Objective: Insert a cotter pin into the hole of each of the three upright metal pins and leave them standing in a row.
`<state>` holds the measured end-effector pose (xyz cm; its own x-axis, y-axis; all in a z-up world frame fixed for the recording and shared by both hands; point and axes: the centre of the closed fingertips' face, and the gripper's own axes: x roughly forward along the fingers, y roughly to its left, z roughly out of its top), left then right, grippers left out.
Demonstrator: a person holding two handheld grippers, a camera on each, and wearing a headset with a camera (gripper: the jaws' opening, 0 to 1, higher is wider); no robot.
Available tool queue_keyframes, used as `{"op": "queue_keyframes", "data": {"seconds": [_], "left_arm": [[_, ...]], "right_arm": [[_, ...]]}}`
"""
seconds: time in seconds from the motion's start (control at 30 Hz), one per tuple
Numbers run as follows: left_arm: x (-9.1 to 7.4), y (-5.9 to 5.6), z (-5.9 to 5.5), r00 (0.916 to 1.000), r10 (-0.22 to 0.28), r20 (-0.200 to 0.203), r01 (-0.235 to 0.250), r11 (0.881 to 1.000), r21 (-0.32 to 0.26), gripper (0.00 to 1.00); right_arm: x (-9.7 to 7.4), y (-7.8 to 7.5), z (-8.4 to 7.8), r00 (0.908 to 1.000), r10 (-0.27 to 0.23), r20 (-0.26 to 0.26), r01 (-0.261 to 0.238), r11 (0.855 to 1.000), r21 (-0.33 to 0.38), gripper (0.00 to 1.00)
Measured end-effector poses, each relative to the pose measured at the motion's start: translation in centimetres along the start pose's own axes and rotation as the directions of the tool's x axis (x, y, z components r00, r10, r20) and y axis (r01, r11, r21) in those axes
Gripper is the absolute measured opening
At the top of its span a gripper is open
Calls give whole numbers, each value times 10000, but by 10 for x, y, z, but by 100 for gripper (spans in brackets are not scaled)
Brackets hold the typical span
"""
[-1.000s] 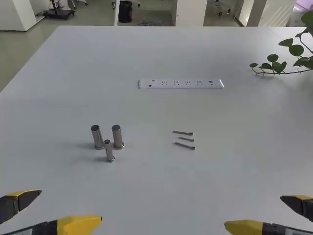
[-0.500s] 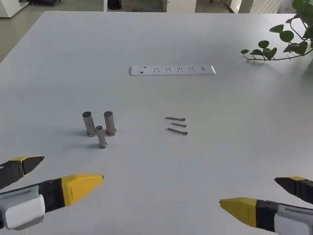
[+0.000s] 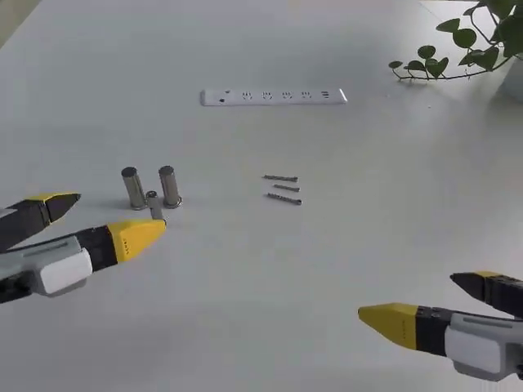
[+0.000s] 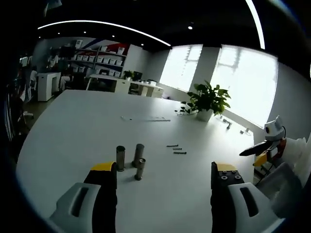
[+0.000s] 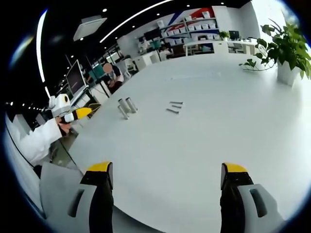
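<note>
standing just ahead of the left gripper point(image 3: 121, 211) fingers point(image 3: 135, 235); three metal pins point(image 3: 151, 193)

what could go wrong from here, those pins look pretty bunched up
1. The three upright metal pins stand bunched close together, and the open left hand-held gripper has one jaw tip right beside the shortest pin; a nudge could topple it into the others.
2. The cotter pins are thin, lie flat and close together, so the open right hand-held gripper may pinch two at once or skid them across the table.
</note>
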<state>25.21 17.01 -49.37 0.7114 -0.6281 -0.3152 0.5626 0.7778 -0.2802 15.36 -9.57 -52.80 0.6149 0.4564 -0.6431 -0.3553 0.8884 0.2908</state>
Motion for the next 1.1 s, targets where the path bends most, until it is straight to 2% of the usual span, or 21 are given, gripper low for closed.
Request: {"op": "queue_keyframes", "data": {"seconds": [0.1, 0.13, 0.2, 0.33, 0.4, 0.53, 0.63, 0.8, 0.93, 1.1], "left_arm": [[8, 4, -1, 9999, -28, -121, 29, 9999, 102, 76], [11, 9, -2, 9996, 66, -289, -58, 9996, 272, 76], [16, 16, -3, 9991, 242, -334, -226, 9986, 481, 73], [23, 23, -4, 9990, 66, -441, -49, 9992, 393, 64], [27, 25, -6, 9985, -51, -544, 80, 9986, 527, 61], [34, 33, -9, 9978, 61, -663, -30, 9988, 479, 56], [40, 33, -13, 9971, -92, -757, 134, 9984, 552, 44], [52, 33, -20, 9946, -75, -1035, 161, 9965, 825, 38], [60, 36, -28, 9904, 130, -1378, 70, 9896, 1434, 27], [67, 43, -24, 9926, 371, -1154, -209, 9902, 1383, 20]], "right_arm": [[0, 1, 0, 10000, -12, -14, 13, 10000, 7, 89], [0, 2, 0, 10000, 2, 18, -2, 10000, -12, 89], [1, 2, 1, 10000, -26, 78, 26, 10000, -5, 88], [1, 1, 2, 9998, -181, 125, 179, 9998, 116, 87], [1, 2, 1, 9998, -200, 80, 198, 9997, 147, 86], [1, 3, -1, 9997, -232, 68, 231, 9996, 156, 85], [0, 3, -1, 9994, -327, 126, 325, 9993, 164, 85], [0, 3, -3, 9991, -412, 119, 410, 9990, 170, 83], [1, 3, -4, 9990, -415, 171, 410, 9988, 282, 83], [1, 7, -1, 9985, -298, 457, 278, 9987, 432, 83]]}}
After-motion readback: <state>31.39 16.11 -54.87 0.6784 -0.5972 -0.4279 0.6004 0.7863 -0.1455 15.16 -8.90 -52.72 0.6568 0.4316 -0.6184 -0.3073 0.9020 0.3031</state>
